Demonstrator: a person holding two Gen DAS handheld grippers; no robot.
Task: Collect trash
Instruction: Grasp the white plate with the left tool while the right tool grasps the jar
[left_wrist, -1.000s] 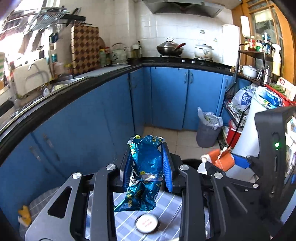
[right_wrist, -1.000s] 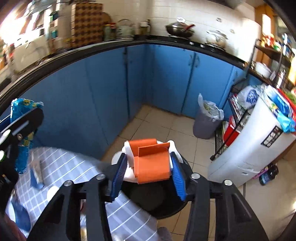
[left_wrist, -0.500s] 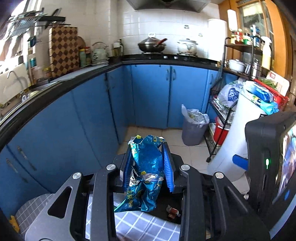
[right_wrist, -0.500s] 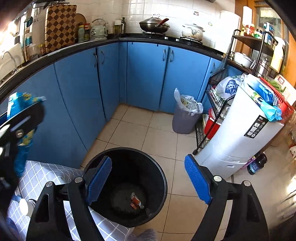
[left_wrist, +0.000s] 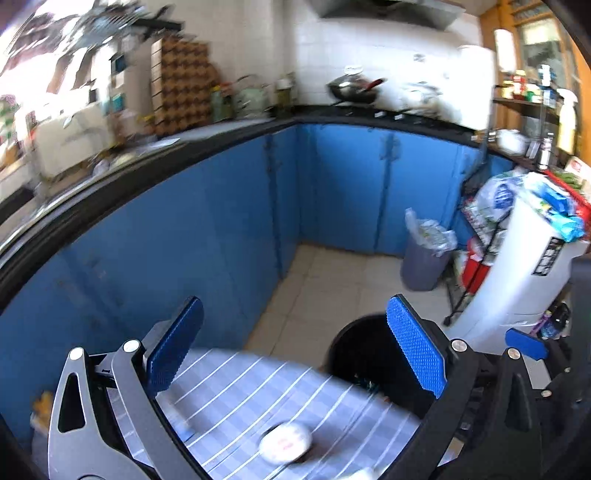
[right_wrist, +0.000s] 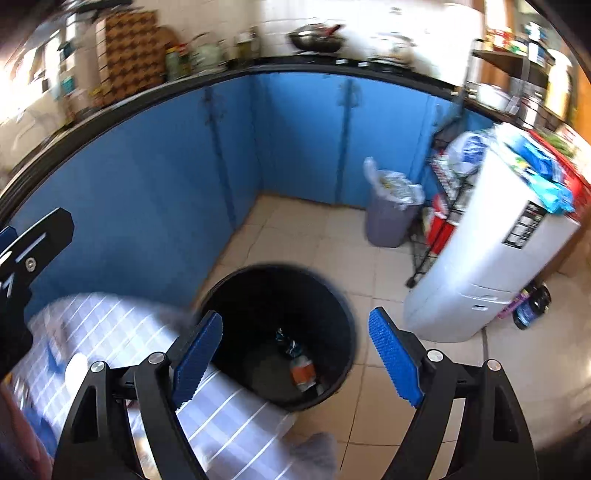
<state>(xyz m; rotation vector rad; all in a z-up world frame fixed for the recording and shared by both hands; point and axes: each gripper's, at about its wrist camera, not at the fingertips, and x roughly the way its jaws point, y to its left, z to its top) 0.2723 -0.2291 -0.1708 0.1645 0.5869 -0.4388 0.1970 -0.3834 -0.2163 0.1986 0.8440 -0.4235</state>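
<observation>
A black round trash bin (right_wrist: 343, 317) stands on the floor beside the table; it also shows in the left wrist view (left_wrist: 343, 350). At its bottom lie the orange-and-white carton (right_wrist: 302, 372) and the blue foil wrapper (right_wrist: 290, 341). My left gripper (left_wrist: 295, 350) is open and empty above the table's edge, left of the bin. My right gripper (right_wrist: 295, 354) is open and empty above the bin's near rim. A white round lid (left_wrist: 285, 446) lies on the checked tablecloth (left_wrist: 236, 398), blurred.
Blue kitchen cabinets (left_wrist: 221, 229) run along the left and back. A grey lined bin (right_wrist: 389, 216) stands at the far corner. A white appliance (right_wrist: 491, 266) and a wire rack (right_wrist: 439, 206) stand on the right. The tiled floor (right_wrist: 295, 236) lies between.
My left gripper has opened and let go of the blue wrapper, which now lies in the bin beside the carton. Both views have swung and are blurred. The right gripper stays open.
</observation>
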